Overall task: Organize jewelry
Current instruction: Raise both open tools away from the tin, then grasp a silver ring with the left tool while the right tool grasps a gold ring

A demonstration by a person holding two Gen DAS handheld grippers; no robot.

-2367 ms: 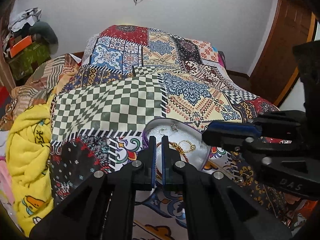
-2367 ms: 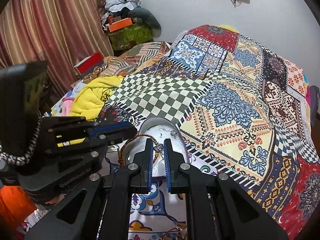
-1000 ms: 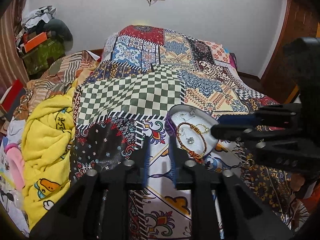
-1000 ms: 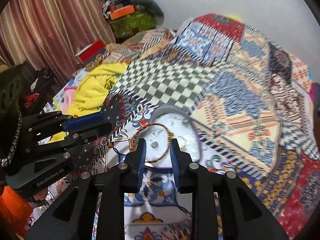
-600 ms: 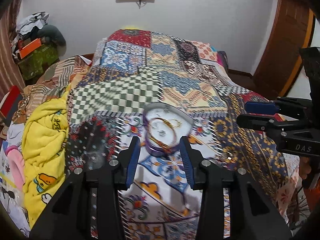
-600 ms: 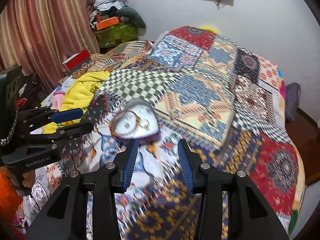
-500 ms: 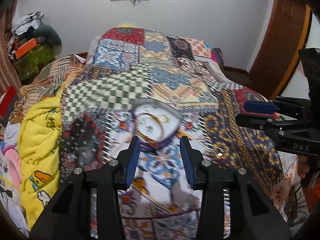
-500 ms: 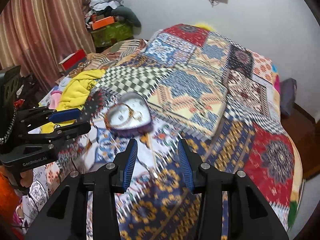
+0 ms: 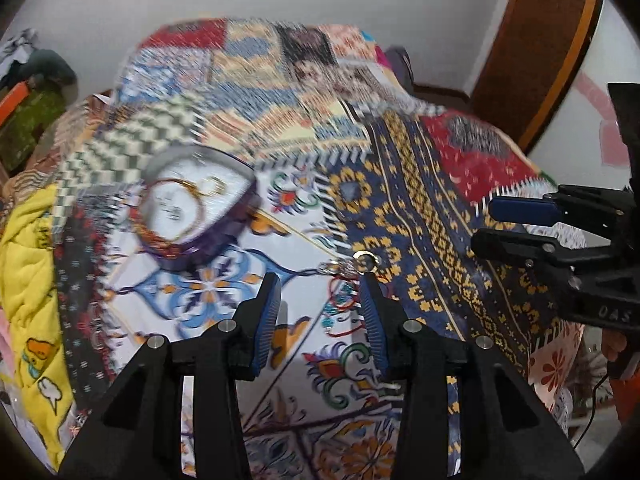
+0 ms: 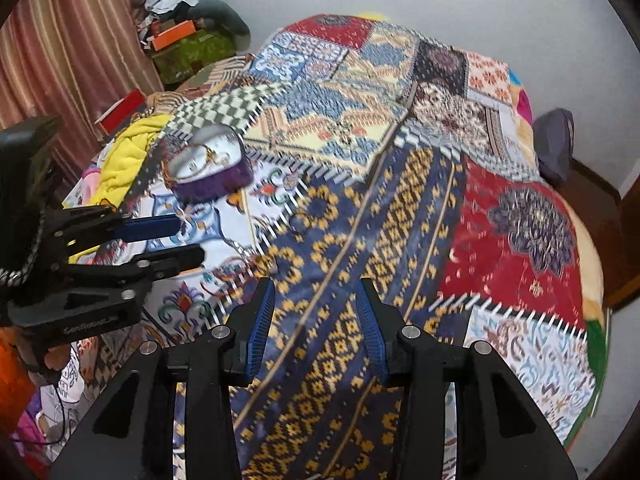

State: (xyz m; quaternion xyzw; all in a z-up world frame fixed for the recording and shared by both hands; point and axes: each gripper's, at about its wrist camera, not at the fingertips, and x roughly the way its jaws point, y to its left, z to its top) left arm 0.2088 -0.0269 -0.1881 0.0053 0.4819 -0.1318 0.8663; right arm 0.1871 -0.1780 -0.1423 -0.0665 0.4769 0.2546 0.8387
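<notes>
The jewelry box (image 9: pixel 200 208) sits on the bedspread (image 9: pixel 400 184), loose jewelry (image 9: pixel 340 296) to its right.

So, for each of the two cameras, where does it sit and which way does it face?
Left wrist: sits on the left gripper, facing forward over the patchwork quilt at loose jewelry between its open fingers; the right gripper shows at right.
Right wrist: sits on the right gripper, open, facing the quilt; the left gripper shows at left.
Shared: the heart-shaped box, the quilt, the yellow cloth.
</notes>
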